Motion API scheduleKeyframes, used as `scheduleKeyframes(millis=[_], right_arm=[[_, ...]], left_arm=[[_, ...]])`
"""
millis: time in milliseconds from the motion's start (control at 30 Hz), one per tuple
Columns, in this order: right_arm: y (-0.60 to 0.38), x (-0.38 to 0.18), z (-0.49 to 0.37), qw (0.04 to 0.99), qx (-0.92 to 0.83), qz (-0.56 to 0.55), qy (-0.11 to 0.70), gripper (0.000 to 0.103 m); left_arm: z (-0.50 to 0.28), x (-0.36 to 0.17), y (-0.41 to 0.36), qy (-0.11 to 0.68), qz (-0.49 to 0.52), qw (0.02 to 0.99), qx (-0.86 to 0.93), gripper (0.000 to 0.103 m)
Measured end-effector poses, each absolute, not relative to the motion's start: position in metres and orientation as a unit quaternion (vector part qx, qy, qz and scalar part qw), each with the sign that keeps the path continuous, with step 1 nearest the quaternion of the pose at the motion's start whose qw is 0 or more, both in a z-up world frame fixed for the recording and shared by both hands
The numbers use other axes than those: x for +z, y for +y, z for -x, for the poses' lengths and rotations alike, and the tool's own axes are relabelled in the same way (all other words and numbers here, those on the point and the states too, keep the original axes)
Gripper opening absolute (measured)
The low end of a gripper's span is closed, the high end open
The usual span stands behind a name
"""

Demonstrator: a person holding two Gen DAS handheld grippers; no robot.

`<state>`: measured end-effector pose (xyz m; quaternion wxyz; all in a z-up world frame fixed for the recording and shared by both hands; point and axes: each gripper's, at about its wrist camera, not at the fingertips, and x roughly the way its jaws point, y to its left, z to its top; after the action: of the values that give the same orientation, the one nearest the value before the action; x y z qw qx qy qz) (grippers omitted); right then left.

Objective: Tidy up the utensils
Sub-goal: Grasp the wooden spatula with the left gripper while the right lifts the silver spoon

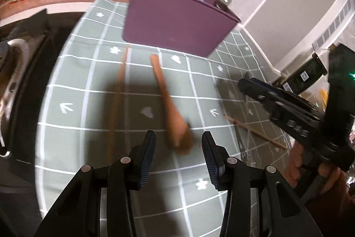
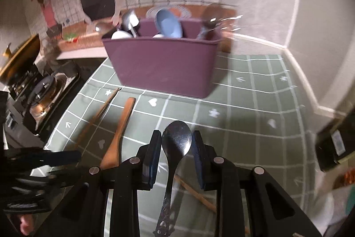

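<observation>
One purple caddy (image 2: pixel 164 66), one wooden spoon (image 1: pixel 169 103), two chopsticks (image 1: pixel 117 94), one held metal spoon (image 2: pixel 176 143).

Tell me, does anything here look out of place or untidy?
Yes. A wooden spoon and loose chopsticks lie scattered on the green mat, not in the purple holder behind them. One chopstick lies apart, at another angle. Nothing looks spilled or broken.

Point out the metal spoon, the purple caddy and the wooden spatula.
Metal spoon (image 2: pixel 176 137), right wrist view, bowl.
Purple caddy (image 2: pixel 164 63), right wrist view, front wall.
Wooden spatula (image 1: pixel 165 92), left wrist view, handle.
</observation>
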<state>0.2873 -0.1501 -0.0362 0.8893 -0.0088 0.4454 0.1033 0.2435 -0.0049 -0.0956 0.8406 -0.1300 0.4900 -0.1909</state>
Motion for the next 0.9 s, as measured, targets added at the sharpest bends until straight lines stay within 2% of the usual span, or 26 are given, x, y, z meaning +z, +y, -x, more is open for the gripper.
scheduleKeyframes(millis=[200, 433, 633, 900], right_arm=[[-0.183, -0.019, -0.265, 0.897, 0.084, -0.008, 0.433, 0.025], [-0.205, -0.011, -0.256, 0.904, 0.065, -0.014, 0.422, 0.025], [-0.220, -0.011, -0.252, 0.903, 0.058, -0.021, 0.426, 0.025], [-0.227, -0.013, -0.247, 0.898, 0.052, -0.026, 0.435, 0.025]], left_arm=[[-0.252, -0.101, -0.033, 0.504, 0.110, 0.834, -0.194, 0.044], [-0.265, -0.110, -0.061, 0.529, 0.132, 0.801, -0.248, 0.044], [-0.304, -0.083, -0.068, 0.487, 0.041, 0.831, -0.264, 0.044], [-0.372, -0.102, -0.062, 0.521, -0.013, 0.818, -0.242, 0.044]])
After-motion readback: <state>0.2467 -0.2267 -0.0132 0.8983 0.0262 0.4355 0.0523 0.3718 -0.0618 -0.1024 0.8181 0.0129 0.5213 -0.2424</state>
